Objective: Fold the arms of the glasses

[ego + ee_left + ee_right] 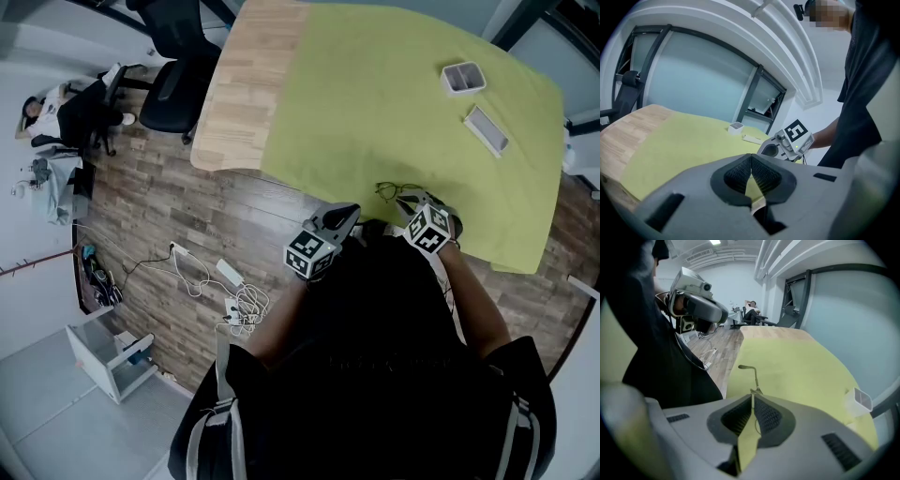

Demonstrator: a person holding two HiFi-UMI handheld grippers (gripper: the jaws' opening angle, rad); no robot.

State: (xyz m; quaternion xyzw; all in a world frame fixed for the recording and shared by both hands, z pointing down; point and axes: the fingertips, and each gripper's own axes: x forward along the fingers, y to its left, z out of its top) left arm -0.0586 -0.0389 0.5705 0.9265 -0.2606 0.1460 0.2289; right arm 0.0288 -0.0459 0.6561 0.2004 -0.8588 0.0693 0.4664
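The thin dark-framed glasses [395, 192] lie at the near edge of the yellow-green cloth [394, 103]. My right gripper [413, 203] is at them. In the right gripper view its jaws are closed together at the tips on the glasses [751, 377], and one arm with its curved end sticks out ahead over the cloth. My left gripper [349, 214] hovers just left of the glasses, off the table's front edge. Its pads [740, 174] touch at the tip with nothing between them. The right gripper [786, 143] shows ahead of it in the left gripper view.
A small white box [463, 77] and a flat white case [486, 129] lie at the cloth's far right. Bare wooden tabletop [246, 84] runs along the left. An office chair [176, 82] and floor cables [230, 295] lie left of the table.
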